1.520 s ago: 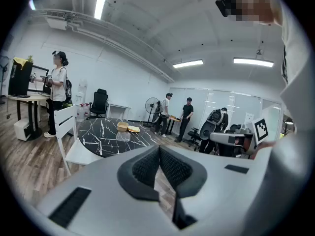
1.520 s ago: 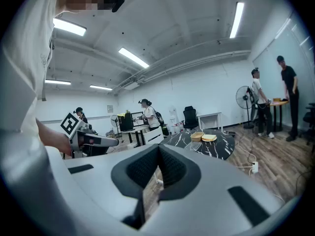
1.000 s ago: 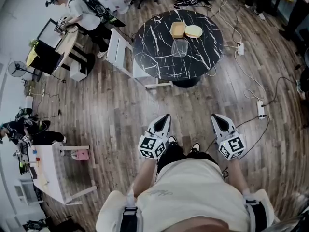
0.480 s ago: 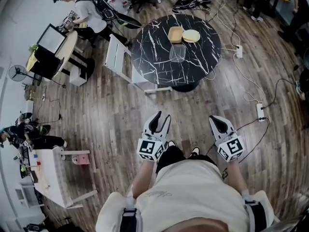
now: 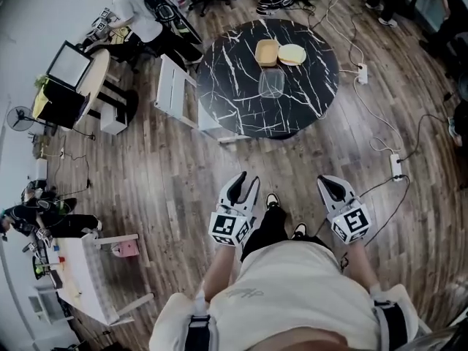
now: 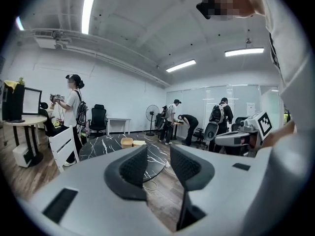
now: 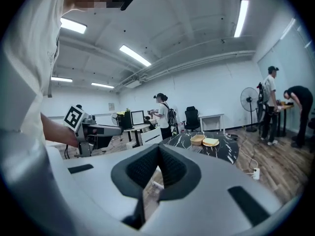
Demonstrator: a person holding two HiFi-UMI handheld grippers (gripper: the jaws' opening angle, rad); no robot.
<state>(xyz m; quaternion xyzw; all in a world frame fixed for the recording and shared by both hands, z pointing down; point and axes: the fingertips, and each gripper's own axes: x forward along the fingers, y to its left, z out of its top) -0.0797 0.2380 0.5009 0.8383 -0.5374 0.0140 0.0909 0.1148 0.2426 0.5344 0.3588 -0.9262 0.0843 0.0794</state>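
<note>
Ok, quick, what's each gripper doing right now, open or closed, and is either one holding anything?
Left gripper: open, nothing between its jaws.
Right gripper: shut, holding nothing.

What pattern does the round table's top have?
Black marble with thin white veins; the round table shows clearest in the head view.

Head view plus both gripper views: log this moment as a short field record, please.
Left claw: open, nothing between the jaws, held over the wood floor.
Right claw: shut, empty, level with the left one.
Ahead: round black marble table, apart from both claws.
On table: clear container, tan tray, pale round lid.
Nearby: white chair, power strip.
</note>
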